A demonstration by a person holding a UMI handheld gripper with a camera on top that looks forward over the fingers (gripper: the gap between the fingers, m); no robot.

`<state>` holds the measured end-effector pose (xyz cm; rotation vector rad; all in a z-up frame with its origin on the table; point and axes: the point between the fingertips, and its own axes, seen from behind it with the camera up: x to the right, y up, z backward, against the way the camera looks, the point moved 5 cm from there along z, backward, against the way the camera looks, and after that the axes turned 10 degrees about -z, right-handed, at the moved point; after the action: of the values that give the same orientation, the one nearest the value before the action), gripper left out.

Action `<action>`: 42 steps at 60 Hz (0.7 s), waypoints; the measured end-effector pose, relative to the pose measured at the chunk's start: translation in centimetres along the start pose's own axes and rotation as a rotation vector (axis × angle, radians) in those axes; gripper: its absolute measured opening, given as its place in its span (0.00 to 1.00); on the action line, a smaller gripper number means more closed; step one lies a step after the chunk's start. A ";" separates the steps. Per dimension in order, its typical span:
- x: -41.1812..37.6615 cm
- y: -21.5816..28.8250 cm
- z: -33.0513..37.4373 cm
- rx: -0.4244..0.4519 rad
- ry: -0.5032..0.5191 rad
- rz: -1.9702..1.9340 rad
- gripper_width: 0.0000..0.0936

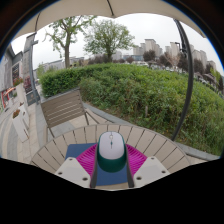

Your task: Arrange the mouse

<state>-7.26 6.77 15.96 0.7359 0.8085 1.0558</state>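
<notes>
White on top with a green band near the front and a dark red nose, the mouse [111,150] is sitting right between the fingers of the tongs [111,171]. Their pink pads [88,159] are hugging both sides, so they're looking clenched on it. It's lying over a blue mat [78,150] on a round worktop [160,146] made of pale wooden slats. A wooden chair [64,106] is standing just past the worktop's far edge. A green hedge [150,90] is running behind, with trees [108,38] and tall buildings [150,47] showing farther off.
</notes>
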 end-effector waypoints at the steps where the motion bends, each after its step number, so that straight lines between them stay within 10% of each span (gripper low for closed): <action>1: -0.6 0.1 -0.7 -0.001 0.001 0.004 0.45; 22: -5.3 -10.6 -11.5 -0.208 -0.029 0.024 0.46; 30: -5.0 -10.6 -11.3 -0.161 -0.055 0.116 0.54; 36: -4.0 -10.9 -10.6 -0.185 -0.125 0.104 0.93; 42: -4.5 -10.3 -7.5 -0.236 -0.121 0.070 0.91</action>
<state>-10.24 0.30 4.52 0.6241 0.5471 1.1363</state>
